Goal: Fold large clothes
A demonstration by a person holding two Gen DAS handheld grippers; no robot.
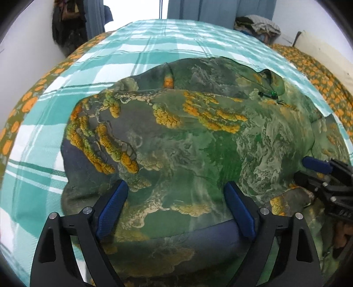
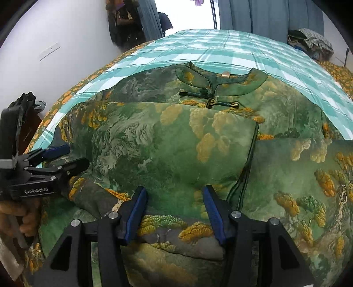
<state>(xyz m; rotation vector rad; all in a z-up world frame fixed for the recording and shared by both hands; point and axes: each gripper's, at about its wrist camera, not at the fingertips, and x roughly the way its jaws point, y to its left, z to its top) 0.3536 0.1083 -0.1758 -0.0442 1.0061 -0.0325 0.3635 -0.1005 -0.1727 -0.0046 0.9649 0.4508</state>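
A large green garment [image 1: 189, 141] with an orange and yellow landscape print lies folded on the bed. Its stand-up collar with knot buttons [image 2: 211, 97] is at the far side, and a folded panel [image 2: 154, 143] lies across the body. My left gripper [image 1: 176, 185] hovers open and wide over the garment's near left part, nothing between its blue pads [image 1: 112, 207]. It also shows at the left of the right wrist view as the left gripper [image 2: 66, 157], held by a hand [image 2: 24, 216]. My right gripper [image 2: 174, 189] is open above a thick near fold [image 2: 176, 231], pads apart from the cloth. The right gripper [image 1: 308, 172] also enters the left wrist view from the right.
The bed carries a teal and white plaid sheet [image 1: 136, 53] over an orange-flowered cover [image 1: 24, 103] that shows along both sides. A pile of clothes [image 1: 256, 25] sits at the back right. Dark clothes hang on the wall at back left [image 1: 68, 24], beside blue curtains [image 2: 264, 15].
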